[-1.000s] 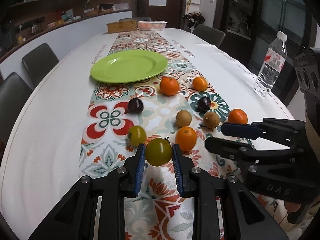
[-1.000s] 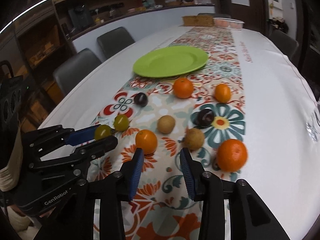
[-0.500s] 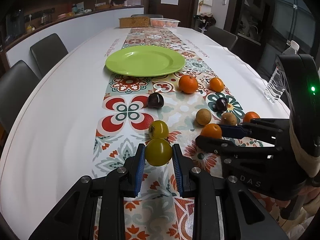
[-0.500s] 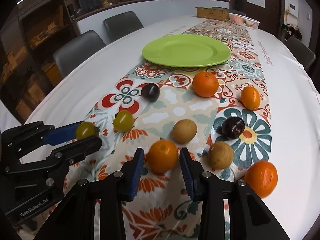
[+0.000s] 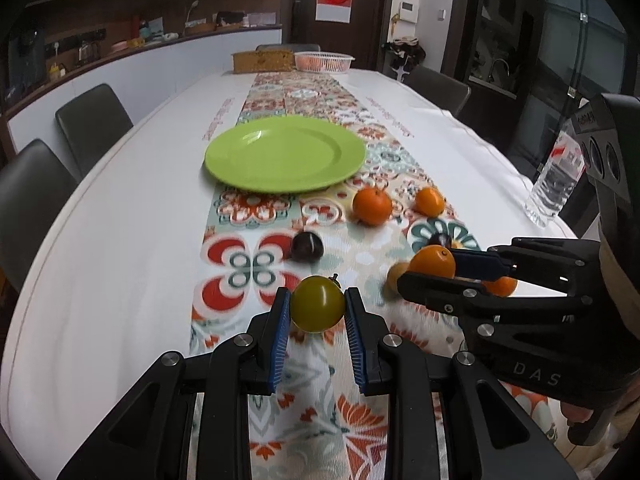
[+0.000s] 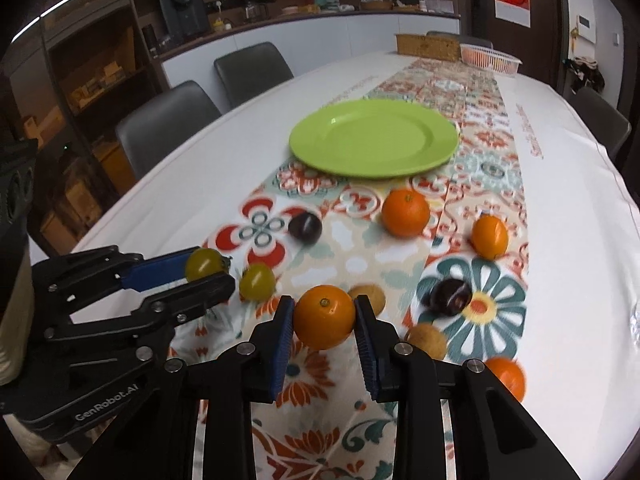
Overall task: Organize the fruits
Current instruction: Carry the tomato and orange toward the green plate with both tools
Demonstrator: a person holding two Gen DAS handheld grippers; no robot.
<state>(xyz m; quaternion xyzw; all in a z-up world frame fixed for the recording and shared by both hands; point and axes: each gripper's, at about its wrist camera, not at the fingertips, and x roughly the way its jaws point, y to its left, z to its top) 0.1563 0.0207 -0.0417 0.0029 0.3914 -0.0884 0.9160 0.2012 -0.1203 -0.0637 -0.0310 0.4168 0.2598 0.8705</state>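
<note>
My left gripper (image 5: 316, 309) is shut on a yellow-green fruit (image 5: 317, 303) and holds it above the patterned runner; it also shows in the right wrist view (image 6: 205, 265). My right gripper (image 6: 323, 318) is shut on an orange (image 6: 324, 317), lifted off the table; it also shows in the left wrist view (image 5: 434, 263). The green plate (image 5: 285, 153) lies empty farther along the runner. Loose on the runner are a second yellow-green fruit (image 6: 257, 281), two dark plums (image 6: 305, 227) (image 6: 450, 296), several oranges (image 6: 405, 212) and two brown fruits (image 6: 426, 340).
A water bottle (image 5: 556, 182) stands at the table's right edge. A wicker box (image 5: 262, 61) and a white basket (image 5: 323, 60) sit at the far end. Grey chairs (image 5: 92, 124) line the table's left side.
My right gripper has closed on the orange and lifted it. My left gripper has carried the yellow-green fruit forward, nearer the plate.
</note>
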